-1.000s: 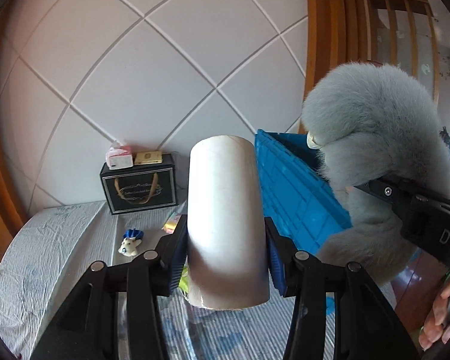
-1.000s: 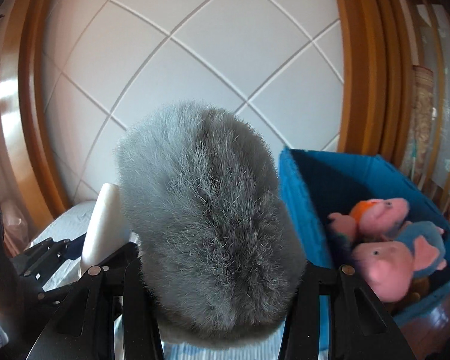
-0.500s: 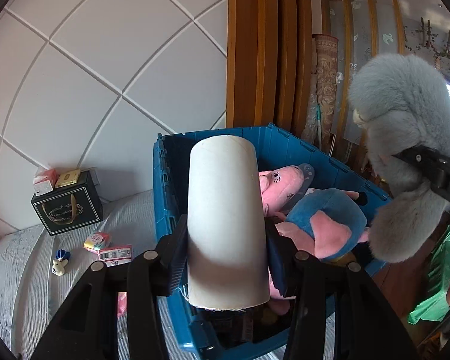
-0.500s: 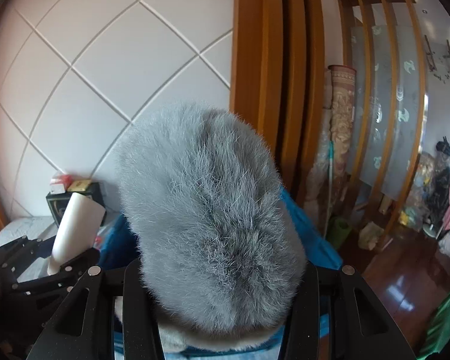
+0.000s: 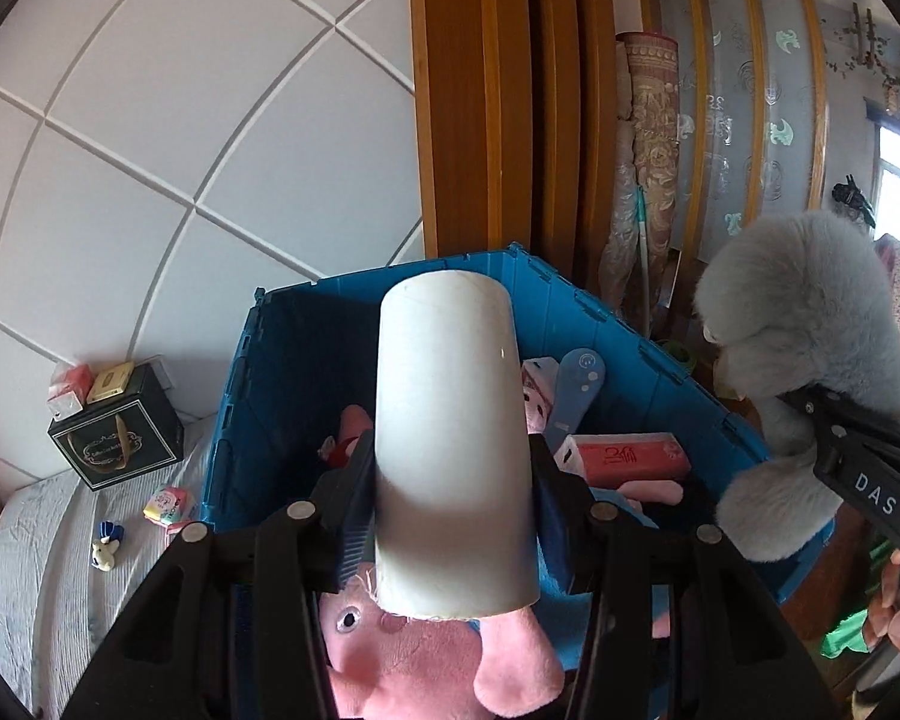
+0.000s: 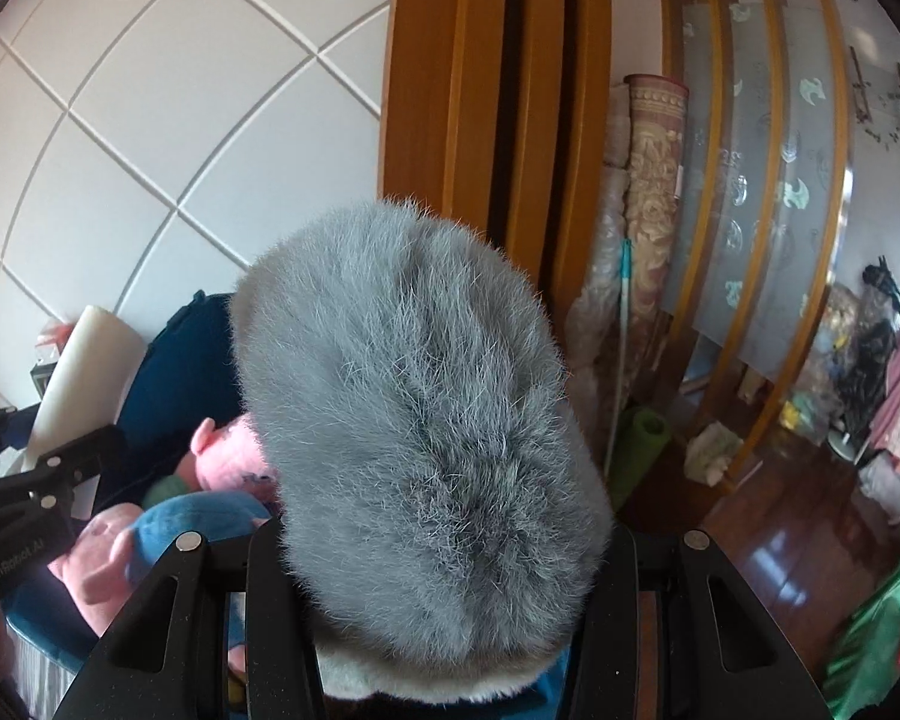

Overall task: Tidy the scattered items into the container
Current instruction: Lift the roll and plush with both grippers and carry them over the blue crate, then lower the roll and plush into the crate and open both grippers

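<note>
My left gripper is shut on a white cylinder and holds it over the open blue crate. The crate holds pink pig plush toys, a pink box and a blue handle-shaped item. My right gripper is shut on a fluffy grey plush toy, held above the crate's right edge; it also shows in the left wrist view. The white cylinder shows in the right wrist view at the left.
On the striped bed left of the crate lie a small toy figure, a pastel packet and a black gift box. A wooden frame and rolled mats stand behind the crate.
Both grippers have swung right from the bed to above the blue crate, carrying the cylinder and the grey plush. The crate's inside has come closer below the left gripper.
</note>
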`<state>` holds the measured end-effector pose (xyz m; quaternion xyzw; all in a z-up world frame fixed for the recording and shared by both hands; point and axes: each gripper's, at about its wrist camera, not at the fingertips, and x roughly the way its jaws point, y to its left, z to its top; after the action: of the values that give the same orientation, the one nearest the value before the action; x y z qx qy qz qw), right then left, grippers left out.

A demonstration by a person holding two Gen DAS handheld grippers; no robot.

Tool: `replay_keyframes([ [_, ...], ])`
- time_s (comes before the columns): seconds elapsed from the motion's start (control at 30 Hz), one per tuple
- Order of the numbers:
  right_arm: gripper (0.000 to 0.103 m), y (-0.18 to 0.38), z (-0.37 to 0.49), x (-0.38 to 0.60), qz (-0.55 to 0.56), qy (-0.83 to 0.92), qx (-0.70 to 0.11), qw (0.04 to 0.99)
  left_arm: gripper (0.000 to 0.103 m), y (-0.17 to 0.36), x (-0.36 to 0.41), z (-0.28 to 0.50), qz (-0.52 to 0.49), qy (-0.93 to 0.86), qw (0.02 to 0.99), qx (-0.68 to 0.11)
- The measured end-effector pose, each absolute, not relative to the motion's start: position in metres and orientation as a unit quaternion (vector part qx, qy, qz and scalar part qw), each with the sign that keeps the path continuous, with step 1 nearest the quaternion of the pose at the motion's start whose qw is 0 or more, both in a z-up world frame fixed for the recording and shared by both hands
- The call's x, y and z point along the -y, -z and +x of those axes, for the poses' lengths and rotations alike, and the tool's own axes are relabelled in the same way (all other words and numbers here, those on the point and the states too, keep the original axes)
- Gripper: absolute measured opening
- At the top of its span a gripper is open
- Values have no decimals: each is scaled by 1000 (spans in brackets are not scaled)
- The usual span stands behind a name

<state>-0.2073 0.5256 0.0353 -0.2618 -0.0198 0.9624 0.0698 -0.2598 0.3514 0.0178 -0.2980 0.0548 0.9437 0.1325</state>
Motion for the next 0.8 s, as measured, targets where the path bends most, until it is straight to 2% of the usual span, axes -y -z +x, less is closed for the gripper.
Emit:
replay_keyframes([
  [0.17, 44, -8, -238, -528, -311, -948, 27, 53, 46, 27, -366, -282, -387, -910, 125, -78],
  [0.4, 44, 60, -276, -529, -420, -907, 20, 24, 46, 43, -370, -294, -406, -905, 110, -63],
  [0.73, 48, 56, -288, -544, -441, -897, 11, 20, 46, 38, -367, -288, -383, -917, 100, -50],
  [0.8, 50, 59, -289, -544, -444, -896, 10, 18, 54, 34, -366, -284, -372, -922, 87, -57],
])
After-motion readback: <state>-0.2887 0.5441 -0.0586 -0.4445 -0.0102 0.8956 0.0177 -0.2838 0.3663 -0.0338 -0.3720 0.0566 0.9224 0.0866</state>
